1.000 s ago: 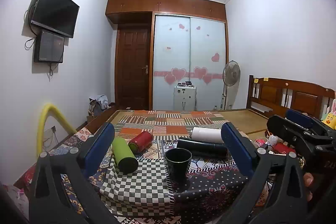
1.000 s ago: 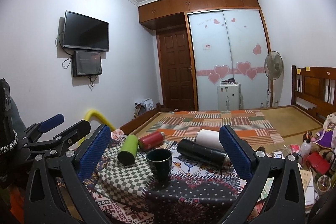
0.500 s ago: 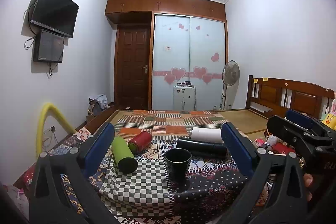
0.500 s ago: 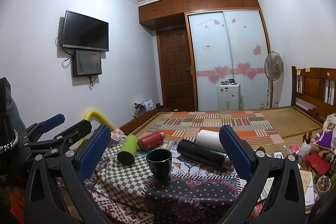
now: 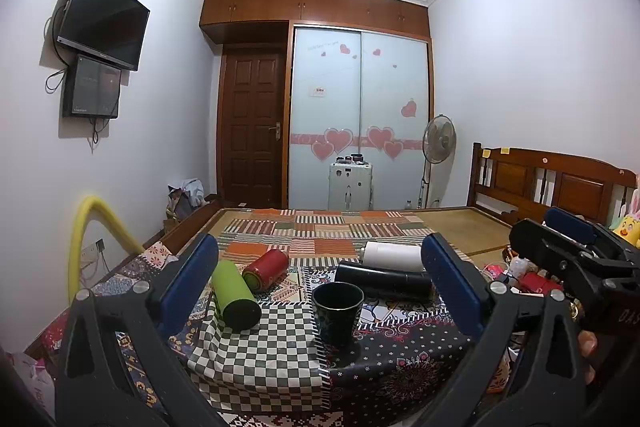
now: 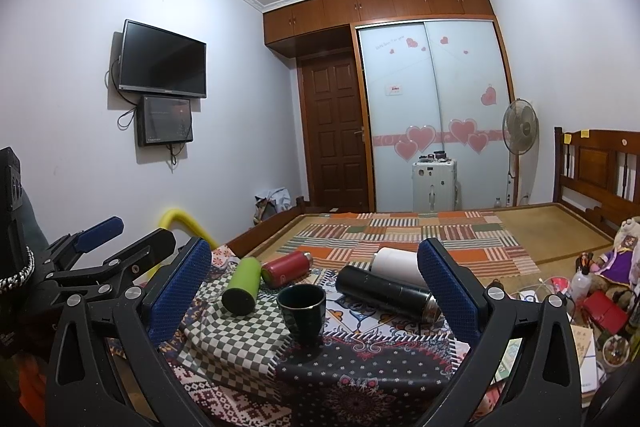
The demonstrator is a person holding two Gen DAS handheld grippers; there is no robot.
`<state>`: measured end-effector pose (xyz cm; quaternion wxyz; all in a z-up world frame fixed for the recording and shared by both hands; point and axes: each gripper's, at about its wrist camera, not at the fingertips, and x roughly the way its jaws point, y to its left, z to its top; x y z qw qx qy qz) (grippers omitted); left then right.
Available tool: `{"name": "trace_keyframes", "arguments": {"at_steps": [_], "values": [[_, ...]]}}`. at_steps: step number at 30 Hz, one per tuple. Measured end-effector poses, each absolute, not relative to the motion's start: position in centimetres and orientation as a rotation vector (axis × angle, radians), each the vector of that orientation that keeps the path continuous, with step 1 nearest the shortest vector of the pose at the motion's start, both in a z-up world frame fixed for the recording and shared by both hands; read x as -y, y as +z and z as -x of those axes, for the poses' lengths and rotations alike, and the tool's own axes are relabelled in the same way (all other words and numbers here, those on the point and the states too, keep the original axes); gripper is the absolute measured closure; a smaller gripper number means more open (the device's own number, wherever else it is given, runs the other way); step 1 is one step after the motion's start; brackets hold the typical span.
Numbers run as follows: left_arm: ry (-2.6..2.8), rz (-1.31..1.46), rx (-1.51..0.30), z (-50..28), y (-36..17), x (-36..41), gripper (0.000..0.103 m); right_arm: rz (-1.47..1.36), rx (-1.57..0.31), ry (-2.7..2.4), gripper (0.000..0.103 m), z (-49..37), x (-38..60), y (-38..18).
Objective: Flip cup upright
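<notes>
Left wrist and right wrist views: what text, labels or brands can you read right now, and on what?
"DAS", cut off at the frame edge: on the body of the right tongs.
White sign on the wardrobe door: red print, too small to read.
Handwriting on the same door: blurred, unreadable.
Lower wall screen: faint text, unreadable.
Cup: no text visible.
</notes>
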<state>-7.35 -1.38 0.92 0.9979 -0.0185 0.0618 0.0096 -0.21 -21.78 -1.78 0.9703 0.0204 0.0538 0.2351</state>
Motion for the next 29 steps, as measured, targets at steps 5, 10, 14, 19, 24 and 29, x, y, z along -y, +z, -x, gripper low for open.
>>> {"name": "trace_keyframes", "arguments": {"at_steps": [5, 10, 14, 19, 24, 29], "values": [[0.017, 0.037, -0.125, 7.25, 0.87, 1.45, 0.000, -0.040, -0.107, 0.473, 0.000, 0.17, 21.84, -1.70], [0.007, 0.039, -0.129, 7.15, 0.81, 1.30, 0.000, -0.037, -0.107, 0.473, 0.000, 0.20, 21.86, -1.72], [0.004, 0.043, -0.133, 7.06, 0.73, 1.25, 0.000, -0.038, -0.109, 0.472, 0.000, 0.22, 21.86, -1.69], [0.002, 0.044, -0.141, 6.96, 0.52, 1.26, 0.000, -0.038, -0.109, 0.472, 0.000, 0.20, 21.87, -1.69], [-0.005, 0.046, -0.149, 6.81, 0.46, 1.29, 0.000, -0.039, -0.117, 0.468, 0.000, 0.07, 21.89, -2.02], [-0.005, 0.044, -0.158, 6.62, 0.39, 1.35, 0.000, -0.040, -0.125, 0.468, 0.000, -0.06, 21.89, -2.05]]}}
